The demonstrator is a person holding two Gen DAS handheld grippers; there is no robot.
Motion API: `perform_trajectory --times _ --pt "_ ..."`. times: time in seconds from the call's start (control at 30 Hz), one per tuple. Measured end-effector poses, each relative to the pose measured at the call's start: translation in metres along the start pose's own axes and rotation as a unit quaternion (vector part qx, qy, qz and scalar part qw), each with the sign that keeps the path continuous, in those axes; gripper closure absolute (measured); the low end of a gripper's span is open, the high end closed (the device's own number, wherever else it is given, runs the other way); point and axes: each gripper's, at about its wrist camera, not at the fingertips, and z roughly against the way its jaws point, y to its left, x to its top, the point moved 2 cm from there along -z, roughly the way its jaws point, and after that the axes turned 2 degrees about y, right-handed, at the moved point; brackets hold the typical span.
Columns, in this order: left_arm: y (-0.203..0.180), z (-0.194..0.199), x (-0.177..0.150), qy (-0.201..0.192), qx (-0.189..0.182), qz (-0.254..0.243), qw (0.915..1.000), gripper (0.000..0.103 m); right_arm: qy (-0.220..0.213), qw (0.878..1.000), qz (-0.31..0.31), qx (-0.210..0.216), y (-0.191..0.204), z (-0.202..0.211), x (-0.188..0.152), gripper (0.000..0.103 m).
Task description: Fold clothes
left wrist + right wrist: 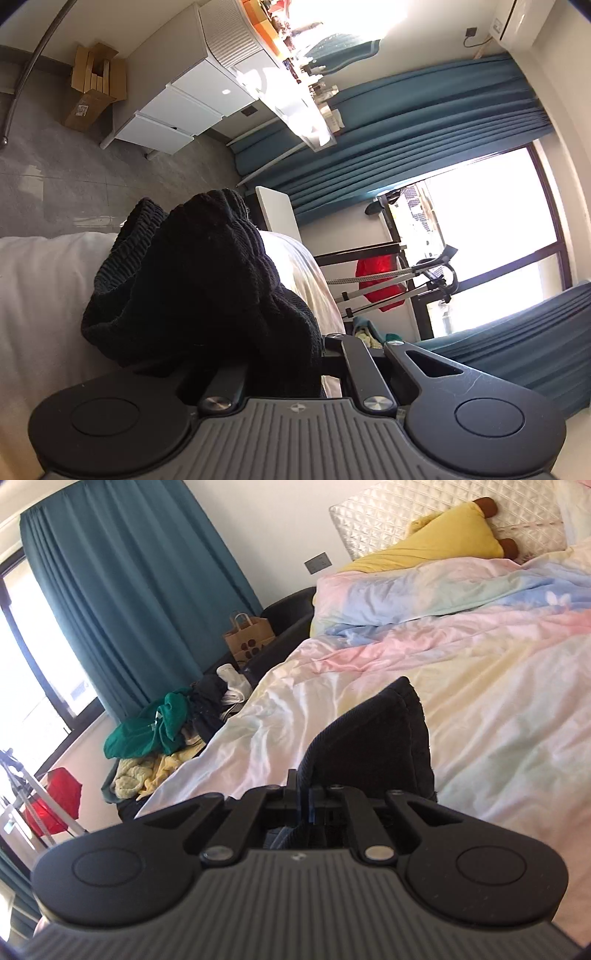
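**A:** Which step are we looking at?

**B:** I'd judge it as the lift at the start of a fold. The black knit garment (199, 280) is filling the centre of the left wrist view, bunched and hanging in front of the left gripper (288, 369), with the bed (40, 295) lying along the left side of that frame.

**A:** Are both claws gripping?

**B:** Yes. The left gripper's jaws are sitting closed on a fold of the knit, though the cloth is hiding the tips. In the right wrist view, the right gripper (308, 794) is pinching a ribbed edge of the same garment, which is standing up in the lower centre of the frame above the pastel duvet (480, 686).

**A:** So the garment is off the bed?

**B:** Mostly, it seems. I can't tell whether its lower part is touching the covers.

**A:** What is the next move calling for?

**B:** Probably drawing the two grippers apart to stretch the edge taut, then laying the garment flat on the duvet. Both grips need holding firm, since thick knit slips easily.
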Motion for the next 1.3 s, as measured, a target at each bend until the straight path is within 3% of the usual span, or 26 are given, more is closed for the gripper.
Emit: perform_trajectory --times 0.2,0.4,0.6,0.7,0.8,0.87,0.97,1.07,1.13,1.2,1.3 --pt "-0.052 -0.133 0.016 -0.007 0.049 -0.051 0.9974 0.094 -0.001 0.999 0.033 -0.001 0.086 -0.091 -0.002 0.096" --pt "-0.045 -0.245 0.025 0.008 0.101 -0.065 0.9928 0.093 0.035 0.994 0.104 -0.013 0.135 -0.179 -0.044 0.096" --pt "-0.008 -0.283 0.023 0.047 0.127 -0.077 0.9878 0.087 0.087 0.989 0.12 0.014 0.131 -0.221 -0.074 0.092" --pt "-0.006 -0.261 0.022 0.049 0.101 -0.091 0.9895 0.082 0.102 0.991 0.075 0.049 0.115 -0.215 -0.07 0.083" --pt "-0.005 -0.238 0.021 0.051 0.074 -0.105 0.9905 0.068 0.065 0.992 0.071 0.079 0.099 -0.184 -0.055 0.071" --pt "-0.011 -0.213 0.019 0.044 0.066 -0.123 0.9892 0.059 0.046 0.993 0.055 0.097 0.079 -0.163 -0.041 0.046" --pt "-0.018 -0.17 0.016 0.035 0.044 -0.139 0.9887 0.039 0.043 0.992 0.003 0.121 0.041 -0.135 -0.023 0.044" --pt "-0.01 -0.132 0.005 0.04 0.044 -0.137 0.9888 0.022 0.101 0.983 -0.081 0.132 -0.009 -0.123 -0.019 0.044" --pt "-0.002 -0.112 -0.002 0.047 0.046 -0.13 0.9893 0.022 0.145 0.972 -0.132 0.132 -0.039 -0.119 -0.029 0.044" --pt "0.016 -0.097 -0.008 0.056 0.057 -0.091 0.9926 0.021 0.185 0.958 -0.176 0.132 -0.065 -0.115 -0.04 0.044" --pt "0.055 -0.082 -0.012 0.073 0.068 -0.01 0.995 0.02 0.204 0.954 -0.176 0.134 -0.075 -0.11 -0.051 0.045"
